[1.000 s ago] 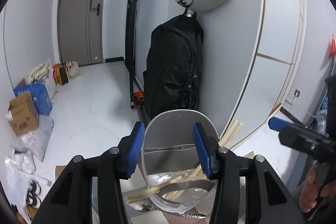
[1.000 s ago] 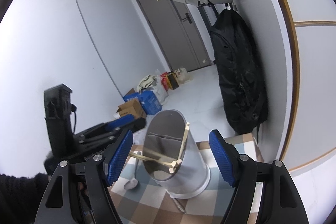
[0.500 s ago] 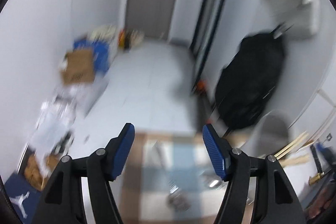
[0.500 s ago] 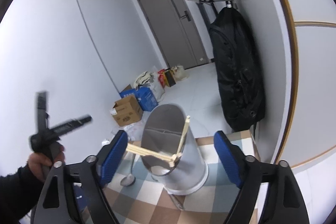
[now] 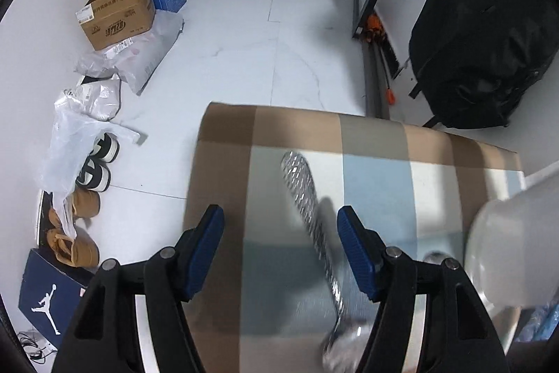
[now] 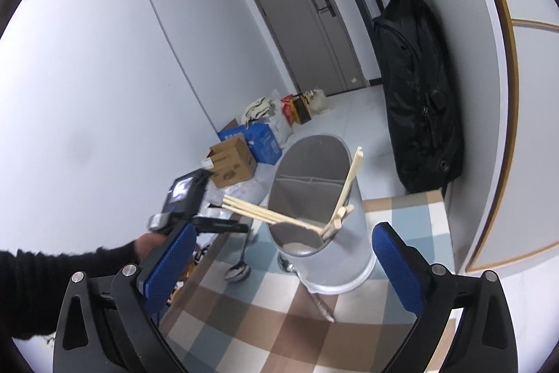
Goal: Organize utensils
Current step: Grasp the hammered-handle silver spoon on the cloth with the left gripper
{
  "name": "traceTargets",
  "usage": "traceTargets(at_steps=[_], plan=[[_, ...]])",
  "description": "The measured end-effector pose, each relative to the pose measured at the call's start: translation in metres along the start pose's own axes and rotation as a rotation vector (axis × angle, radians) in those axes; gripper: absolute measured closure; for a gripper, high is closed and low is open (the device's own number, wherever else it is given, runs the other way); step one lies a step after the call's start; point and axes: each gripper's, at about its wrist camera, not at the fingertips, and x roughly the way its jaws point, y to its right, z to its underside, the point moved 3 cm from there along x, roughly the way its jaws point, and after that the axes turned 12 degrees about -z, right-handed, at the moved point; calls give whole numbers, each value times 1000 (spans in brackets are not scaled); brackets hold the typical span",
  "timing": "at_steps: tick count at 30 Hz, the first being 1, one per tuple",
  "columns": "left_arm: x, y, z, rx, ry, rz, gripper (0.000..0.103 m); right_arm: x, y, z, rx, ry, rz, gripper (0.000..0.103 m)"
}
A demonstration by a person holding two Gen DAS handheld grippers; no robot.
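Near the worktop's (image 5: 223,163) left edge, left gripper (image 5: 279,243) spread over the patterned spoon (image 5: 304,194) — nothing pinched yet. Best lowered straight, jaws squared across the handle before closing. Right gripper (image 6: 279,264) just opened wide, empty, facing the holder (image 6: 325,208) with chopsticks (image 6: 276,215) — well clear.

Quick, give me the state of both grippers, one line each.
Left gripper: open, holding nothing, above the spoon on the table.
Right gripper: jaws just opened wide, holding nothing; the utensil holder stands beyond them.
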Motion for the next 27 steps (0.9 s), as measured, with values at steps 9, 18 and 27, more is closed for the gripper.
traceTargets(at_steps=[9,18,27], plan=[[-4,0,-2,62,68,-87,63,3,3,-2,25,-11,-22,1],[-18,11,16,105,93,-10,92,-2,4,-3,39,1,-38,1],[-39,12,54,111,46,73,93,1,1,4,10,-26,-17,1]])
